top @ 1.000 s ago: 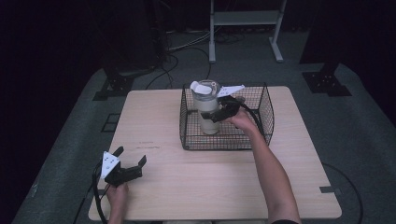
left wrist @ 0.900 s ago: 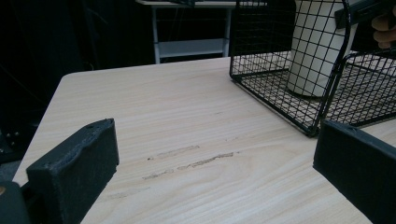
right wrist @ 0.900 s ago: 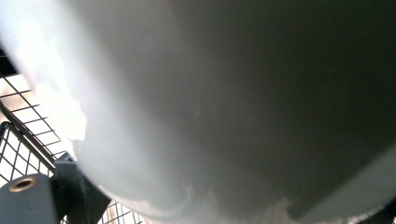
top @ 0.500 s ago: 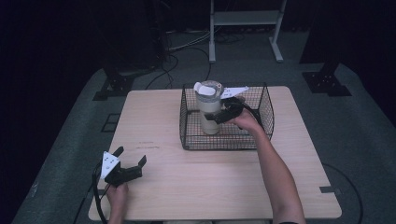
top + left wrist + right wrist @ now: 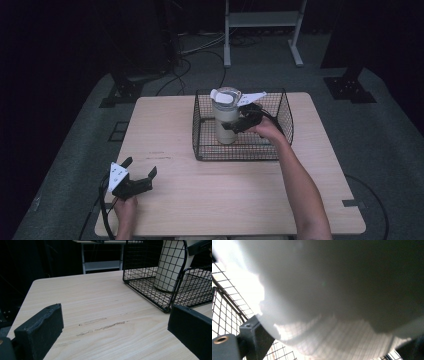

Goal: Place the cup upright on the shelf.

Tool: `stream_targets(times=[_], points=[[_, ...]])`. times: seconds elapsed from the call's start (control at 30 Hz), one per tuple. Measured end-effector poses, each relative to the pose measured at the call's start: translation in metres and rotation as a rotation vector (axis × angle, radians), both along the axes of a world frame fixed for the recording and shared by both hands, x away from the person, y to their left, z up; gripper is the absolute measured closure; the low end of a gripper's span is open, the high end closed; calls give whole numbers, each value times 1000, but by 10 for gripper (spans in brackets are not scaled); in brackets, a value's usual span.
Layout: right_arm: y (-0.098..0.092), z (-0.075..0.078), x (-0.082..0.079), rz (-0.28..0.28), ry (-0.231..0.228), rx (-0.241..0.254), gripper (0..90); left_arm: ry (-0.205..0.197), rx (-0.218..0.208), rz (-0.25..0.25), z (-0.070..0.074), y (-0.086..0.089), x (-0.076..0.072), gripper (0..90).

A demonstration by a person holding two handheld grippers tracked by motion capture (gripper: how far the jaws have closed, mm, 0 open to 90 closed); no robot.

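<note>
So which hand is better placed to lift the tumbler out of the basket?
Right. The right tool is already closed around the cream tumbler standing in the wire basket. The left tool sits open at the table's near-left corner.

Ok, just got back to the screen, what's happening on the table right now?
The right gripper has its fingers around the cream tumbler, which stands upright inside the black wire basket. The left gripper is open and idle over the near left part of the wooden table, holding nothing.

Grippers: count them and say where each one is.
2. The left gripper hangs over the table's near-left corner, jaws apart. The right gripper reaches into the wire basket, against the tumbler.
</note>
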State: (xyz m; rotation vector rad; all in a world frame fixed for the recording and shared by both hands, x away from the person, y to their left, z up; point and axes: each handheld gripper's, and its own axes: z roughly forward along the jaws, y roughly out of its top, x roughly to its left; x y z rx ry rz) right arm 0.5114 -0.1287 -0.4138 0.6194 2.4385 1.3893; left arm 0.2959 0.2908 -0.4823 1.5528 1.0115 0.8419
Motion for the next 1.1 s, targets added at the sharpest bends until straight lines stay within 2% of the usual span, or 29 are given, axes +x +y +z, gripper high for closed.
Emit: stream_targets(times=[0.17, 0.6, 0.67, 0.9, 1.0, 1.1], points=[[-2, 2, 0, -4, 14, -6, 63, 0, -1, 2, 0, 0, 0, 0], [-7, 11, -5, -13, 9, -17, 64, -3, 5, 2, 0, 0, 0, 0], [-9, 12, -7, -19, 22, -8, 66, -1, 2, 3, 0, 0, 1, 0], [-14, 13, -9, -24, 19, 3, 67, 2, 7, 5, 0, -1, 1, 0], [-18, 12, -9, -35, 52, -1, 67, 2, 10, 5, 0, -1, 1, 0], [-21, 15, -11, -50, 57, 0, 68, 4, 11, 2, 0, -1, 1, 0]])
